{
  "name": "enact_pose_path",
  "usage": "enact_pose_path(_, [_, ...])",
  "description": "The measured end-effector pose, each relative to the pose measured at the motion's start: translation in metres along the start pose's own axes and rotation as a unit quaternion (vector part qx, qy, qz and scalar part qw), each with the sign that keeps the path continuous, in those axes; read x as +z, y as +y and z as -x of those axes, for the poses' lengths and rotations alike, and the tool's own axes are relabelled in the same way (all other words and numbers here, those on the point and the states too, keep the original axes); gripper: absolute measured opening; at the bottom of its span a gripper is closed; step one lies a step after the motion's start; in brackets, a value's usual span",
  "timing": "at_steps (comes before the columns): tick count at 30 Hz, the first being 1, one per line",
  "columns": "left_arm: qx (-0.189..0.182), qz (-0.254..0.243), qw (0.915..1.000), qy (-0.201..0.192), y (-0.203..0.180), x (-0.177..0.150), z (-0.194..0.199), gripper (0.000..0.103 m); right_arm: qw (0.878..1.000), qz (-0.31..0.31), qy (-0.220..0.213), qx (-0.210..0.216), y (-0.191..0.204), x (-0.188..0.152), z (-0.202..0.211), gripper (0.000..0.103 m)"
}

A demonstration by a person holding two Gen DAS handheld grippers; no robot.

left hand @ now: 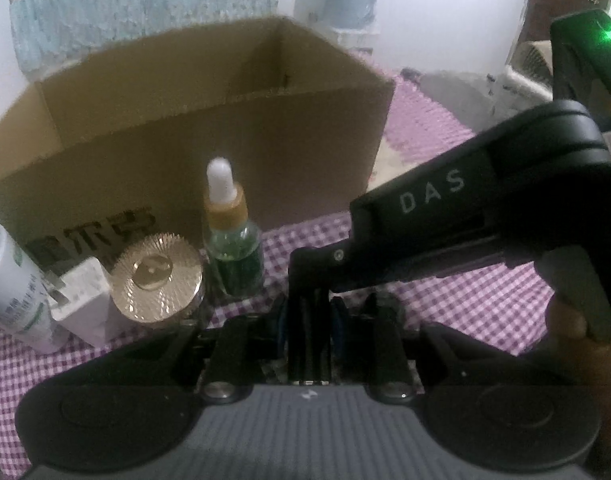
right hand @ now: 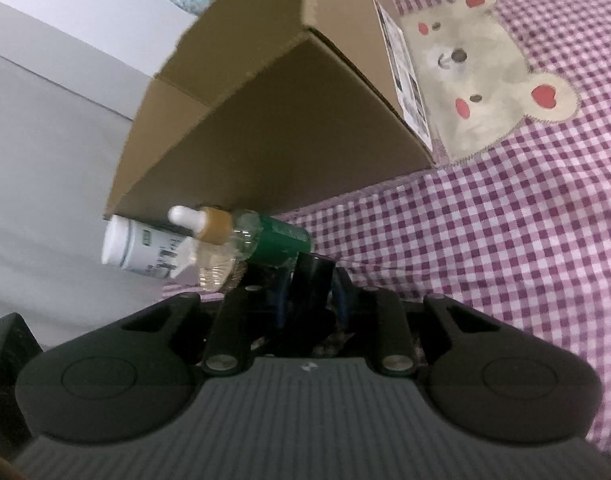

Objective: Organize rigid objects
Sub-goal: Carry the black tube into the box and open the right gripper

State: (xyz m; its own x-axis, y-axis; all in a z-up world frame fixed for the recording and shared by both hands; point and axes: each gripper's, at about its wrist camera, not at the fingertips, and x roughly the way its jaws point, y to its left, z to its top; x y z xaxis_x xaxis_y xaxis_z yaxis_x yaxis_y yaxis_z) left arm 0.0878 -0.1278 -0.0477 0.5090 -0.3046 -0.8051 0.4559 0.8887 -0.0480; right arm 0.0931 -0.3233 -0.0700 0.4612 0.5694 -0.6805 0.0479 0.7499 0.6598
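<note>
Early going here; the cardboard box [left hand: 209, 120] looks bare inside, while dropper bottle [left hand: 233, 240], gold-lidded jar [left hand: 157, 282], white charger [left hand: 81, 300] and white bottle [left hand: 9, 288] wait outside along its front wall; left gripper [left hand: 309, 344] and right gripper [right hand: 311, 284] both pinched together, holding nothing.

The left camera sits low on its gripper, close to the checked cloth [left hand: 445, 280], and looks straight ahead at the brown box [left hand: 209, 128]. The right camera is also low and close but tipped sideways, so the box [right hand: 273, 120] leans. Both see the box and the dropper bottle [left hand: 231, 236] [right hand: 245, 236].
</note>
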Motion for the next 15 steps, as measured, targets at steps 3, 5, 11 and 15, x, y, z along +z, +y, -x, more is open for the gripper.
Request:
enact_pose_path(3, [0.003,-0.006,0.9997,-0.025,-0.008,0.002,0.024,0.023,1.000,0.017,-0.024,0.003,0.014,-0.005,0.020,0.021])
enact_pose_path(5, [0.007,-0.008,0.9989,-0.046,-0.011,0.005,0.044,0.023,0.998,0.036,-0.043,0.005,0.028,-0.009,0.038,0.021])
enact_pose_path(11, [0.032,0.000,0.9927,-0.116,0.002,0.027,0.112,0.023,0.988,0.113,-0.099,0.033,0.090,-0.005,0.083,0.021])
enact_pose_path(15, [0.049,0.022,0.9892,-0.136,0.034,0.056,0.140,0.023,0.978,0.168,-0.107,0.061,0.136,0.018,0.086,0.021])
